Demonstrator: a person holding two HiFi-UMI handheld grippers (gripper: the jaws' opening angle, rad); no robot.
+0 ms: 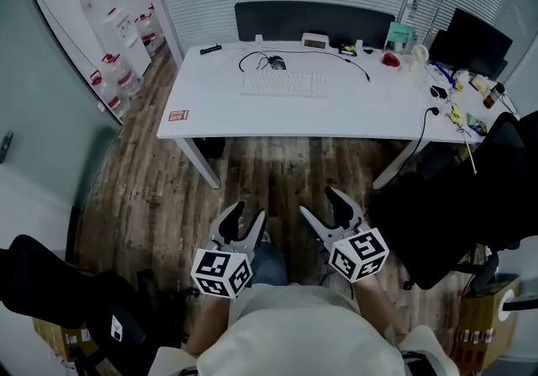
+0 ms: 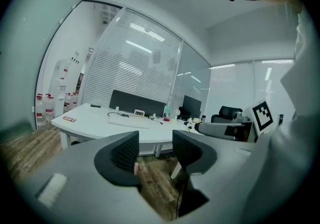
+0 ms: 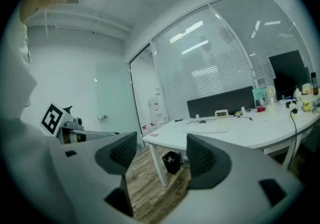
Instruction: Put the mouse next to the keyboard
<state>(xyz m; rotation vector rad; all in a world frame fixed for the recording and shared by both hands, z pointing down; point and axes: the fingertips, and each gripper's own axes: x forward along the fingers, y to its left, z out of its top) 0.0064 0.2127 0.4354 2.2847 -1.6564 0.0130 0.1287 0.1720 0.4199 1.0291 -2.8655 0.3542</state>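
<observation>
The white table (image 1: 353,118) stood across the wood floor (image 1: 269,166) from me. I held the left gripper (image 1: 248,214) and the right gripper (image 1: 321,204) low and well short of it, each with its jaws wide apart and nothing between them. On the table lay the keyboard (image 1: 284,84), and the dark mouse (image 1: 276,63) sat just behind its far edge.

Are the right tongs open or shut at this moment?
Open. The right tongs show both pads well apart, with only wooden floor visible between them; nothing is held.
</observation>
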